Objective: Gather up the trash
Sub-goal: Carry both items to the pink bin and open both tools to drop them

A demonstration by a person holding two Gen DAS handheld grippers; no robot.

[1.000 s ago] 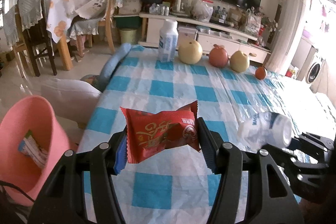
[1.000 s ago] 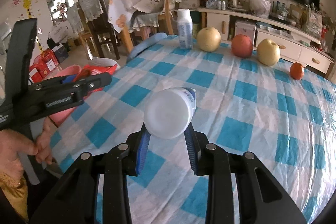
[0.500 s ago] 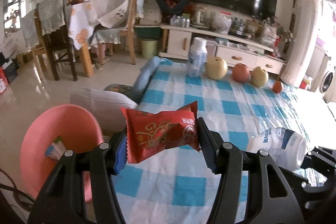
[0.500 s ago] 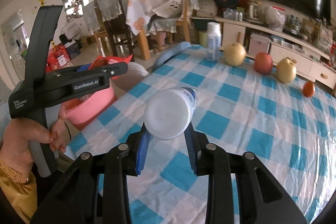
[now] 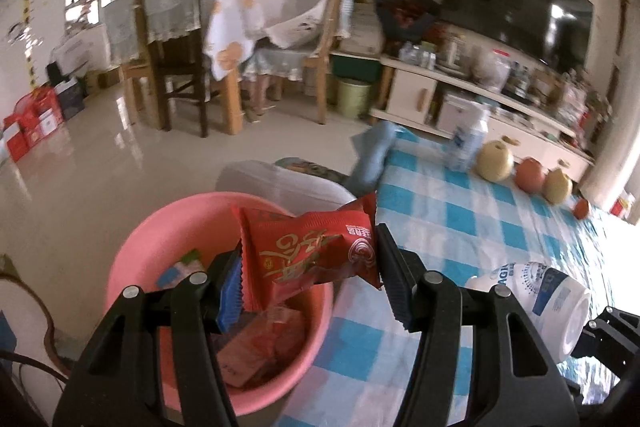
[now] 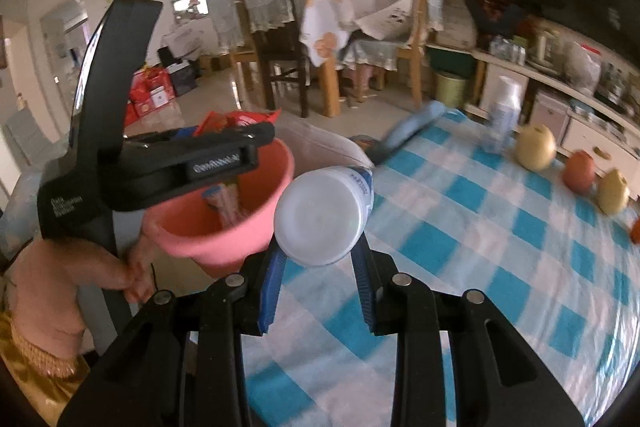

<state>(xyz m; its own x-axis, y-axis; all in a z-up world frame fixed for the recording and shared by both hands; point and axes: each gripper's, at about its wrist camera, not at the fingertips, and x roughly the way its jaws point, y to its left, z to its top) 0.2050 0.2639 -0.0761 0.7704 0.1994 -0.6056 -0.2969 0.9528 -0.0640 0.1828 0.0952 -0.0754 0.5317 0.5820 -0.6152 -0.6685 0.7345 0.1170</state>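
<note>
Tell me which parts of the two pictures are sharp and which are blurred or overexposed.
Left wrist view: red wrapper sharp, fruit row smeared, window glare at right edge. Right wrist view: white bottle sharp, checked tablecloth and room blurred.

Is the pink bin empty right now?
No, the pink bin already holds several wrappers and papers, seen below the red snack packet in the left wrist view.

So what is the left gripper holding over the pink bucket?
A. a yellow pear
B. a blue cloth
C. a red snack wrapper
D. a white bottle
C: the left gripper has its fingers shut on the red snack wrapper, which hangs above the pink bucket; the white bottle is in the right gripper.
</note>
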